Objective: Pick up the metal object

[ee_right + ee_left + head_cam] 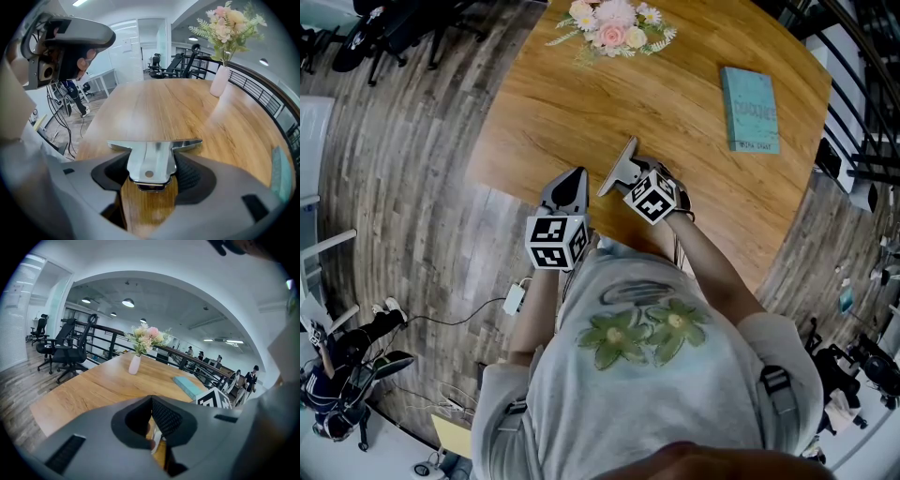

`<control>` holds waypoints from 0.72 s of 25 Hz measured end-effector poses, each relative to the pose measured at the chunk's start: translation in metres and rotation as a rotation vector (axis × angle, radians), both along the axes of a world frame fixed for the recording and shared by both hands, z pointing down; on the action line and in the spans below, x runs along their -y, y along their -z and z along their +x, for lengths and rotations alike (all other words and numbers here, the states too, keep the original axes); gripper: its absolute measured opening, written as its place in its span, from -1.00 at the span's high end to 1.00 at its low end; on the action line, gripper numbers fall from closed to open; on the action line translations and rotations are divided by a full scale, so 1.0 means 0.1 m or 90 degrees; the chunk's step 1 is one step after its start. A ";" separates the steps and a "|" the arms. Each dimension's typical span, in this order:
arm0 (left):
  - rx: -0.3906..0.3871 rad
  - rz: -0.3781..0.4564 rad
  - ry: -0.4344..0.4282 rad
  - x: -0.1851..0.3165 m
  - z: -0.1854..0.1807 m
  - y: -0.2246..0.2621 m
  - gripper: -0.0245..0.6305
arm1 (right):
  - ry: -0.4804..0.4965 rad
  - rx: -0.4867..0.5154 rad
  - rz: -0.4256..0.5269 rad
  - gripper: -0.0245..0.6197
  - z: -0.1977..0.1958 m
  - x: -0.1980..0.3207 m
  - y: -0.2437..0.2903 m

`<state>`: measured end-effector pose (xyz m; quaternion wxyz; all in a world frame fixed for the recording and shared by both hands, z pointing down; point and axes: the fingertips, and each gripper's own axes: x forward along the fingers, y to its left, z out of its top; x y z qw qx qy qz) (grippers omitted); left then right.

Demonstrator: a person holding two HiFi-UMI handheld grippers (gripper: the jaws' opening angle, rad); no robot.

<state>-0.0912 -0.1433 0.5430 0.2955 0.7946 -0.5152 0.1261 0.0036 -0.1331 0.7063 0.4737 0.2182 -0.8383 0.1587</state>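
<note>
The metal object [617,172] is a shiny T-shaped piece with a flat crossbar and a small hole in its stem [150,159]. My right gripper [630,171] is shut on its stem and holds it above the near edge of the wooden table [675,94]; the crossbar juts out past the pads [190,171]. My left gripper [570,185] hangs just left of it at the table's near edge. Its jaws [151,414] look closed with nothing between them.
A teal book [749,109] lies at the table's right side. A vase of pink and white flowers [614,28] stands at the far edge. Office chairs [65,348] stand on the wood floor to the left, and a black railing [853,103] runs past the right side.
</note>
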 end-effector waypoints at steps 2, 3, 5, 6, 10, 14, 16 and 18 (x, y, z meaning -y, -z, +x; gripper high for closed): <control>0.001 0.001 0.000 -0.01 0.00 0.00 0.90 | 0.000 -0.001 0.001 0.01 0.01 0.00 0.01; 0.002 0.002 0.000 -0.01 0.00 0.00 0.90 | -0.001 0.000 0.002 0.01 0.01 0.00 0.02; 0.003 0.003 0.000 -0.01 -0.01 0.01 0.89 | -0.004 0.003 0.003 0.01 0.01 0.00 0.04; 0.003 0.004 0.001 -0.01 -0.02 0.01 0.89 | -0.005 0.004 0.003 0.01 0.01 0.01 0.05; 0.007 0.005 0.002 -0.02 -0.04 0.02 0.89 | -0.007 0.012 0.000 0.01 0.00 0.00 0.12; 0.010 0.009 0.003 -0.04 -0.06 0.04 0.90 | -0.005 0.018 0.004 0.01 -0.02 0.00 0.20; 0.010 0.009 0.005 -0.05 -0.06 0.04 0.90 | -0.007 0.023 0.007 0.01 -0.02 0.00 0.25; 0.012 0.010 0.005 -0.06 -0.06 0.05 0.89 | -0.008 0.027 0.010 0.01 -0.01 0.01 0.29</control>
